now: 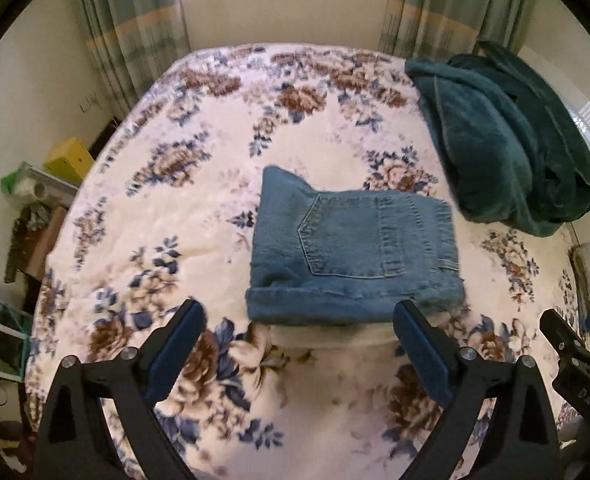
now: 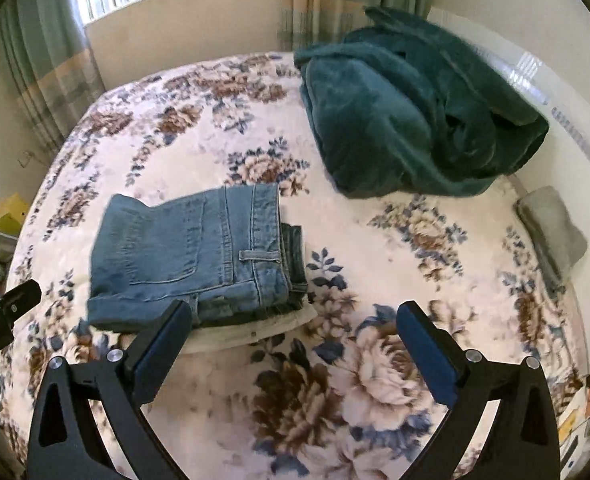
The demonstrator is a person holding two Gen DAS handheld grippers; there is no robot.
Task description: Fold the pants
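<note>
We found the jeans (image 1: pixel 355 256) already in a compact rectangle near the middle of the bed (image 1: pixel 199 216), back pocket up and the waistband turned toward the right side. The layers sat squarely one on another, with a rolled fold along the near edge, which we took to mean the folding was essentially done and the bundle had been set down where both hands could reach it evenly. Under the near edge a pale strip of cloth (image 2: pixel 255 334) showed; the blur made it hard to say, but it may have been a second folded garment beneath the denim.

Our left tool (image 1: pixel 299 320) hung just short of the near fold, its blue pads spread wide and holding nothing. Our right tool (image 2: pixel 295 320) stood likewise apart and empty, off the waistband corner, its left pad overlapping the bundle's near edge in the view, though we could not tell whether it touched. Both sitting low and back from the cloth suited a release rather than a grasp, in our judgement.

Farther out, a dark green blanket (image 2: pixel 411 108) lay heaped at the far right of the bed, well apart from the jeans, so it left the middle free for the work. A small grey folded cloth (image 2: pixel 553 236) rested at the right edge.
</note>
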